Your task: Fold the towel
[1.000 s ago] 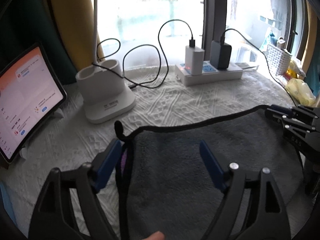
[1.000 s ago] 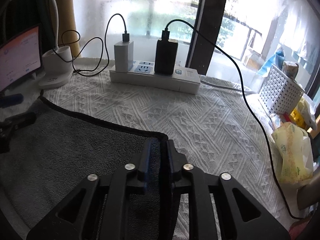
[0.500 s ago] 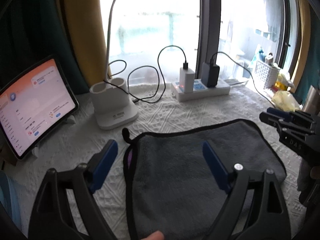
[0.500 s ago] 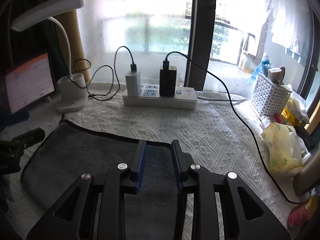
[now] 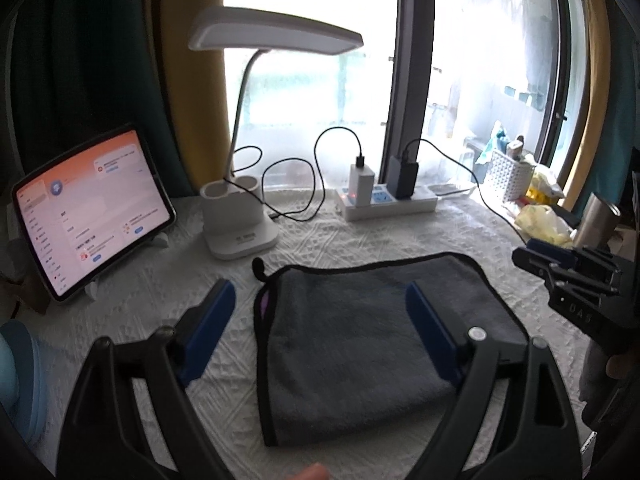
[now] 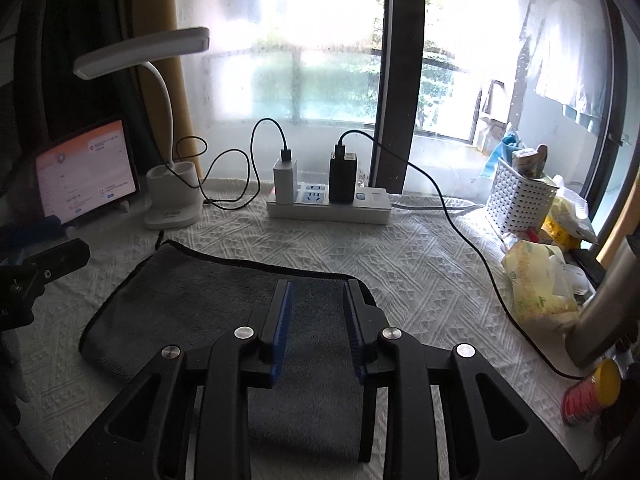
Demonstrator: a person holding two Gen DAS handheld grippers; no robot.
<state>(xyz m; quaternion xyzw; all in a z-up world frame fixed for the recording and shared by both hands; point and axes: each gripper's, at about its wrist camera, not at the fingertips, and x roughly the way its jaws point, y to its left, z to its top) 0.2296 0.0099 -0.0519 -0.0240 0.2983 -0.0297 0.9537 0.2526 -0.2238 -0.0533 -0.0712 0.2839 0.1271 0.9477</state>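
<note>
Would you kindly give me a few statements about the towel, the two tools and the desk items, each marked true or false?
1. The dark grey terry towel with black edging lies folded on the white quilted table cover. True.
2. The right tool is clamped on the towel. False: its fingers stand apart, holding nothing.
3. The left tool is open. True.
4. The white desk lamp lies tipped over. False: it stands upright.
5. The propped-up tablet has a dark screen. False: the screen is lit.
</note>
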